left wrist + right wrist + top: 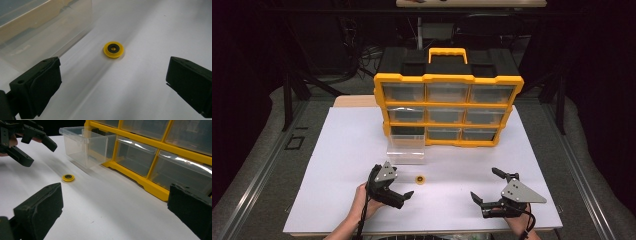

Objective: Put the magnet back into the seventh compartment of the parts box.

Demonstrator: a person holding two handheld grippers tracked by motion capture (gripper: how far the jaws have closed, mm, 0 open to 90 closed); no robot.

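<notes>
Lying flat on the white board [342, 150] near its front edge, a small yellow disc [420, 179] with a dark centre sits in the open — just in front of a clear drawer [406, 149] that has been pulled right out of the bottom-left slot of the yellow organiser [447, 107]. My guess is the drawer stands there to receive the disc, since it is the one bin out and the disc rests so near it. The drawer looks empty; the other bins are shut in their slots, and I cannot tell through their clear fronts whether they hold anything.

The left gripper [403, 196] hangs just beside the disc on its left, jaws spread wide and gripping nothing; in the left gripper view the disc lies ahead, between the two jaws but apart from both — aimed, it seems, for a pick-up. The right gripper [486, 186] waits near the board's front right corner, well apart from the disc, jaws likewise spread and empty, pointed toward the organiser's lower row.
</notes>
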